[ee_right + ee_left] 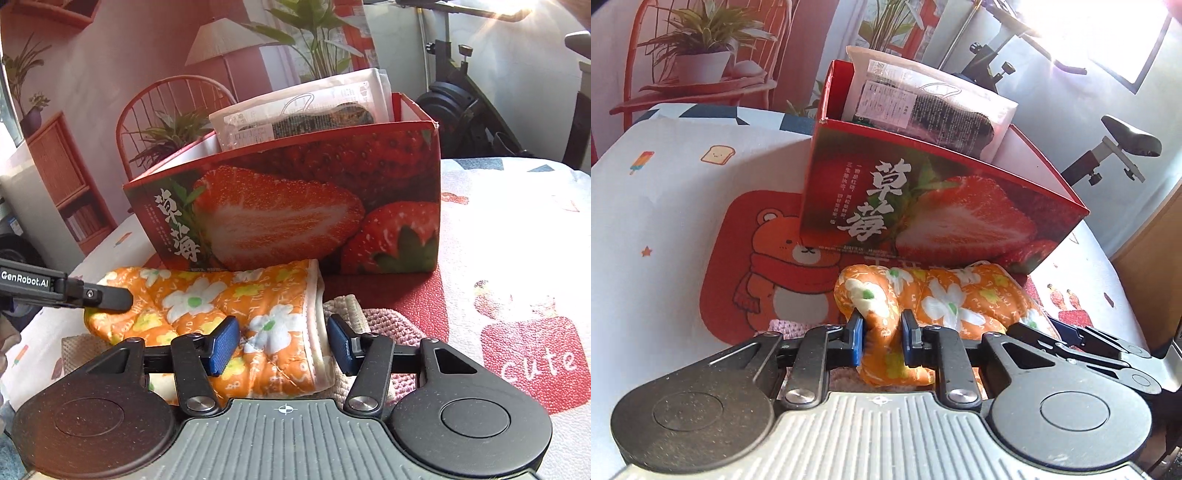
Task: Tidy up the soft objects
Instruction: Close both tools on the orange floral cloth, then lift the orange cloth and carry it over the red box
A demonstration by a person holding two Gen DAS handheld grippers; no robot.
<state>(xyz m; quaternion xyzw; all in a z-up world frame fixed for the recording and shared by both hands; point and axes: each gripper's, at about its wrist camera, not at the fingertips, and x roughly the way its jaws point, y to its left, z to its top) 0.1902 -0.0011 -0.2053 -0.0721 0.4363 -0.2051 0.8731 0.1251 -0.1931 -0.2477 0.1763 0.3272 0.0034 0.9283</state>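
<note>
An orange floral oven mitt (945, 299) lies on the table in front of a red strawberry box (942, 206). My left gripper (881, 332) is shut on the mitt's thumb end. In the right wrist view the mitt (207, 306) lies across the front, its cuff end between my right gripper's (282, 341) blue pads, which stand apart around the cuff without pinching it. The left gripper's finger (103, 297) shows on the mitt's far end. The box (295, 206) holds a packaged item (303, 110). Pink and beige knitted cloths (373, 321) lie under the mitt.
The table has a white cartoon cloth (665, 206) with a red bear mat (768, 258). An exercise bike (472, 96) stands behind the table. A red chair with a potted plant (701, 55) is at the back. A wooden panel (1152, 258) is at the table's right edge.
</note>
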